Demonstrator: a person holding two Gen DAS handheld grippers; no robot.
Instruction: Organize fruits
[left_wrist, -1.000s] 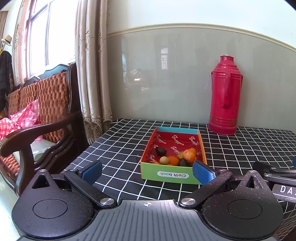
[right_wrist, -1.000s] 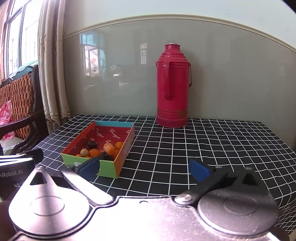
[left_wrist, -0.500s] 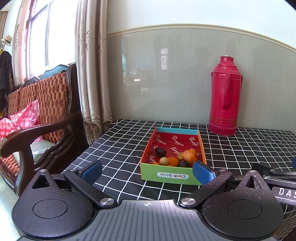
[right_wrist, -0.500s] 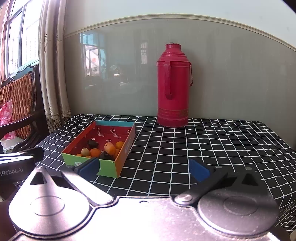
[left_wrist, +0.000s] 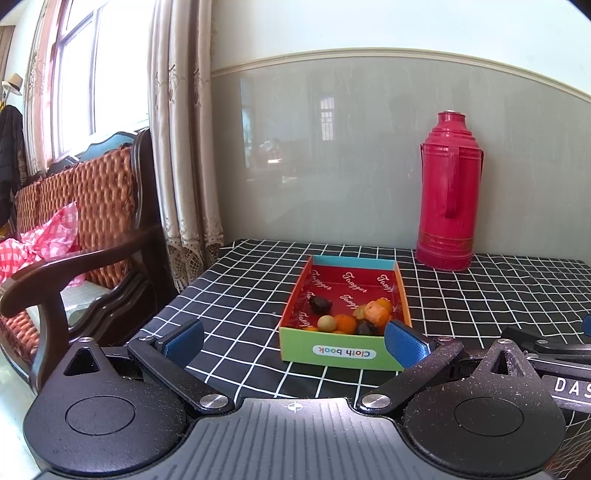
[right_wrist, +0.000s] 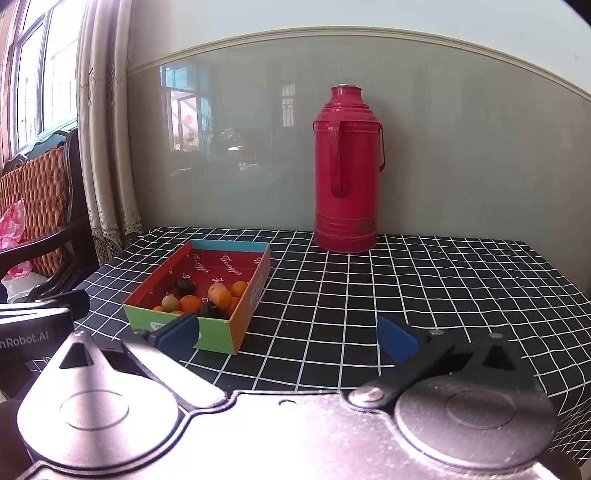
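A shallow cardboard box with a red inside and a green front wall sits on the black checked tablecloth. Several small fruits lie at its near end: orange ones, a pale round one and dark ones. My left gripper hangs open just in front of the box, nothing between its blue pads. My right gripper is open too, low over the cloth to the right of the box, and holds nothing.
A tall red thermos stands at the back against the grey wall panel. A wooden armchair with a pink checked cloth sits off the table's left edge, by the curtain. The table ends on the right.
Both views have shifted very slightly; the box and thermos sit a little differently in frame. Both grippers stayed open and nothing was picked up.
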